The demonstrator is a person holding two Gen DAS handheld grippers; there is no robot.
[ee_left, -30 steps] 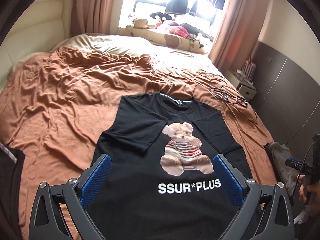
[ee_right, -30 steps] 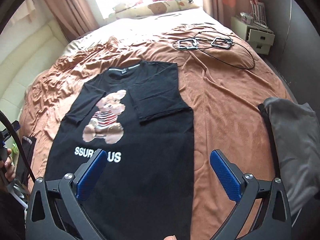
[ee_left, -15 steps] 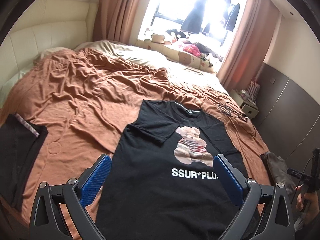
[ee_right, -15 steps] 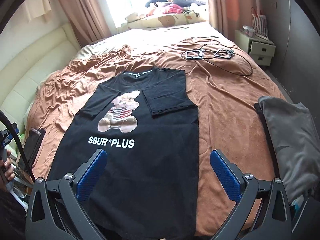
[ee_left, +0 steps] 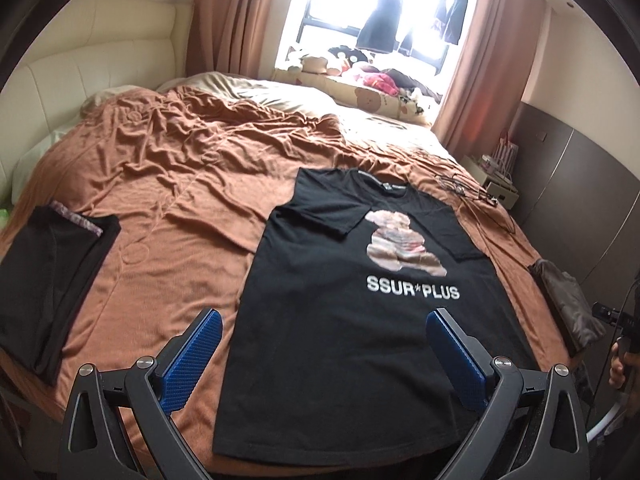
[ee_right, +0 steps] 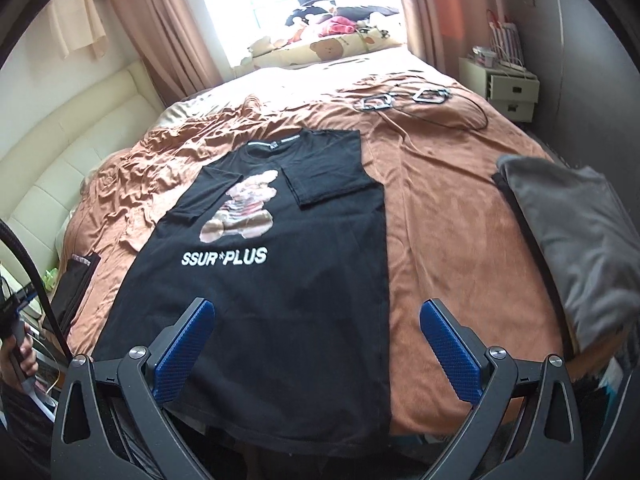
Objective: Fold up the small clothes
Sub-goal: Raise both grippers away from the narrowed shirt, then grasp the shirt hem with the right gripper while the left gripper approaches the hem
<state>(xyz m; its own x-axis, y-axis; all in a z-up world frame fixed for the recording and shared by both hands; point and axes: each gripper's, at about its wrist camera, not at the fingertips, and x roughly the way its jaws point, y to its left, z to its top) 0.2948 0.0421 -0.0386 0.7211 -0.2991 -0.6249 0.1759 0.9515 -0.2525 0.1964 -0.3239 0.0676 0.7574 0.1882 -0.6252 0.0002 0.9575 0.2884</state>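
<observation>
A black T-shirt [ee_left: 344,320] with a teddy bear print and the words SSUR*PLUS lies flat, face up, on the brown bed cover; it also shows in the right wrist view [ee_right: 280,280]. Both sleeves are folded inward over the chest. Its hem hangs at the near bed edge. My left gripper [ee_left: 324,356] is open and empty, above the hem's left part. My right gripper [ee_right: 316,344] is open and empty, above the shirt's lower right edge.
A folded black garment [ee_left: 48,280] lies at the left of the bed. A folded grey garment [ee_right: 572,240] lies at the right edge. Cables and buckles [ee_right: 404,100] lie far right. A nightstand [ee_right: 508,88] stands beyond. Soft toys line the window.
Both grippers have drawn back and up from the shirt toward the foot of the bed; more of the bed and the whole shirt now show. The shirt has not moved.
</observation>
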